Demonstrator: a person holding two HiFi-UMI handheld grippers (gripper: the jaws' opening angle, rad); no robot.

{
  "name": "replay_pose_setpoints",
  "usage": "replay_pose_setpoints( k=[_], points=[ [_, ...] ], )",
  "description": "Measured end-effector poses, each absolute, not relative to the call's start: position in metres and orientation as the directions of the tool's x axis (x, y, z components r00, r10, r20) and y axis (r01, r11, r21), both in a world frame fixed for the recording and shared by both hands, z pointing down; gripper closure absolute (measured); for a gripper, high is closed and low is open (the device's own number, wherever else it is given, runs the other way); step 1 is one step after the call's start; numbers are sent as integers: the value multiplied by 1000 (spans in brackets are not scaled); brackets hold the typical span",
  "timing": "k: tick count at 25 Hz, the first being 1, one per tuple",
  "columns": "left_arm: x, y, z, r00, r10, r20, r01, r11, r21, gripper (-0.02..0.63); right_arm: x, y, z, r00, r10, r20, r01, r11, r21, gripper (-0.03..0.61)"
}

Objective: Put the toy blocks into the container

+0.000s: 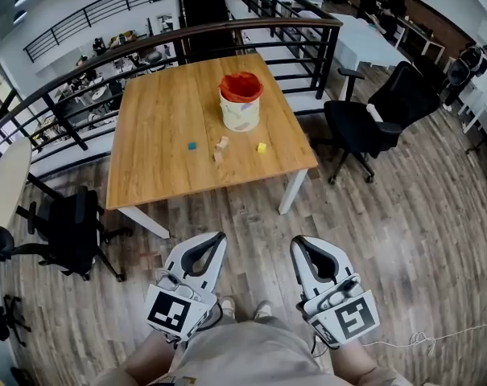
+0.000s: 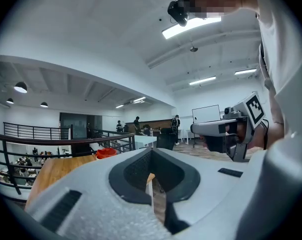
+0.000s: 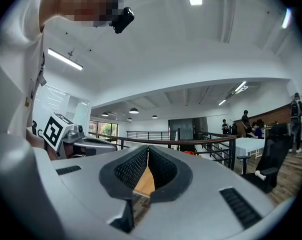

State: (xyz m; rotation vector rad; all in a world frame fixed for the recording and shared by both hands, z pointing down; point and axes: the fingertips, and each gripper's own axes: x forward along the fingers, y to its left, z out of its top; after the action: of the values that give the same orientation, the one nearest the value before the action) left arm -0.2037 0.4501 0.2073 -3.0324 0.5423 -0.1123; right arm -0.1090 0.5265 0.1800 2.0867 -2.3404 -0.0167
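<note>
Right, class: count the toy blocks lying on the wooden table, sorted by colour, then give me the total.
Blue block: 1
Yellow block: 1
Tan blocks: 2, lying close together, as far as the head view shows
Total: 4
</note>
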Motion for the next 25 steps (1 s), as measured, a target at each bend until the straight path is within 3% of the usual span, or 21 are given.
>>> replay_pose_setpoints(
  k=[25],
  points=[
    [-178, 497, 209, 912, -409, 38, -405, -910, -89, 600, -66, 569, 187, -151, -987, -52, -989, 151, 3, 555]
  ],
)
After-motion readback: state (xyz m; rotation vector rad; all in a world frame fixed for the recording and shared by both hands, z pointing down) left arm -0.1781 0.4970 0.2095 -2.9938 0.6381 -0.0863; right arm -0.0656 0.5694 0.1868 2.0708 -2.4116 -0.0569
